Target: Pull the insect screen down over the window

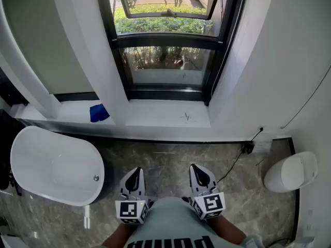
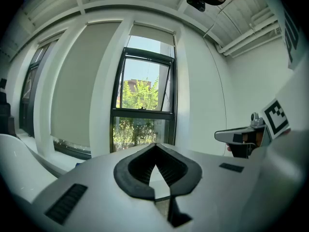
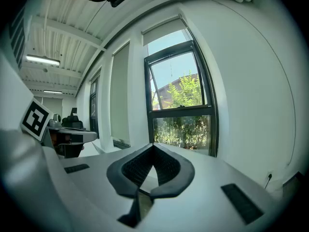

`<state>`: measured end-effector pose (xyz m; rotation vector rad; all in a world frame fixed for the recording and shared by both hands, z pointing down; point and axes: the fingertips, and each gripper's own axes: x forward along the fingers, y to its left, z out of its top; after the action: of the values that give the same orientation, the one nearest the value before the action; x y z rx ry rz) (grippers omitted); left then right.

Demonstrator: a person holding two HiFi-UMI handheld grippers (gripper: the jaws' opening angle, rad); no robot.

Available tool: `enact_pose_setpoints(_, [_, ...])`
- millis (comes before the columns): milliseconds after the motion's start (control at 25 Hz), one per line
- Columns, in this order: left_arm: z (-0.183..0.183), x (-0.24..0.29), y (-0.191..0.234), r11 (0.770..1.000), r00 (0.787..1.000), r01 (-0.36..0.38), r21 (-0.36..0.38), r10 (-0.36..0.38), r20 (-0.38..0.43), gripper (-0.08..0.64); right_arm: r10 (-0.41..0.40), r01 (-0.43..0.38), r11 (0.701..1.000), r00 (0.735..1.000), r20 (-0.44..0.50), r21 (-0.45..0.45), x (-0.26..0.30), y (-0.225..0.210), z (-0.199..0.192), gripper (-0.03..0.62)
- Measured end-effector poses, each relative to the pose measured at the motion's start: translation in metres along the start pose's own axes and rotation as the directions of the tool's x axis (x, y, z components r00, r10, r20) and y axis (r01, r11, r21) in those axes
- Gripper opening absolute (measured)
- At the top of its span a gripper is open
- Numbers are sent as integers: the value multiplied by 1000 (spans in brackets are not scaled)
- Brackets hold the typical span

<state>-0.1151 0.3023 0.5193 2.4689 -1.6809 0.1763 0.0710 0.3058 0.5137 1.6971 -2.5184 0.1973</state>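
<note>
— Where's the insect screen (image 2: 153,34)?
— Rolled up, it seems, at the top of the window (image 2: 145,105), far ahead and well above both grippers.
— And the grippers?
— The left gripper (image 2: 155,148) and right gripper (image 3: 153,149) are low, pressed together, empty. I'd raise one, spread it, then pinch the screen's lower edge.

My left gripper (image 1: 134,173) and right gripper (image 1: 196,169), lower centre, closed; window (image 1: 168,61), upper centre; 1 bathtub (image 1: 31,138), lower left.
</note>
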Motion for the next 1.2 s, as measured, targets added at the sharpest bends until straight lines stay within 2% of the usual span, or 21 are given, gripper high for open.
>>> enact_pose_setpoints(400, [-16, -17, 8, 999, 998, 46, -29, -47, -30, 12, -39, 38, 999, 998, -43, -9, -9, 22, -11, -5])
enact_pose_setpoints(600, [-26, -25, 24, 997, 997, 59, -41, -61, -52, 12, 23, -22, 1000, 999, -37, 17, -3, 46, -10, -5])
enact_pose_setpoints(760, [-28, -30, 41, 996, 994, 80, -38, -82, -76, 14, 8, -8, 1000, 999, -41, -19, 6, 63, -4, -5])
enact_pose_setpoints(1000, [-12, -37, 69, 994, 993, 109, -22, -110, -42, 14, -57, 54, 997, 997, -58, -56, 13, 84, 6, -5])
enact_pose_setpoints(1200, [-2, -20, 79, 994, 995, 102, -34, -102, -8, 12, -57, 53, 997, 996, -67, -59, 26, 82, 7, -5])
